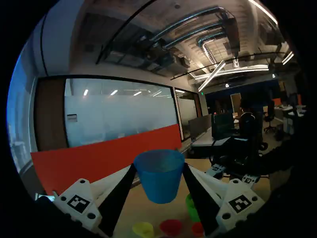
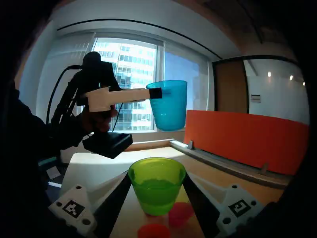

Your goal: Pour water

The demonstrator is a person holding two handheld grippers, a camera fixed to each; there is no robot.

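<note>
Left gripper (image 1: 159,169) clenched on an upright translucent blue plastic cup (image 2: 168,105), held above and beyond the translucent green plastic cup (image 2: 157,186) clamped in right gripper (image 2: 157,176); advise centring blue rim over green mouth, then tipping slowly.

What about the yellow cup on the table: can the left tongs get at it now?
Probably not: the left tongs are shut on the blue cup, though nothing covers the yellow cup below.

small cups (image 1: 171,227) cluttering table (image 2: 91,166) below, orange partition (image 2: 245,137) alongside
</note>
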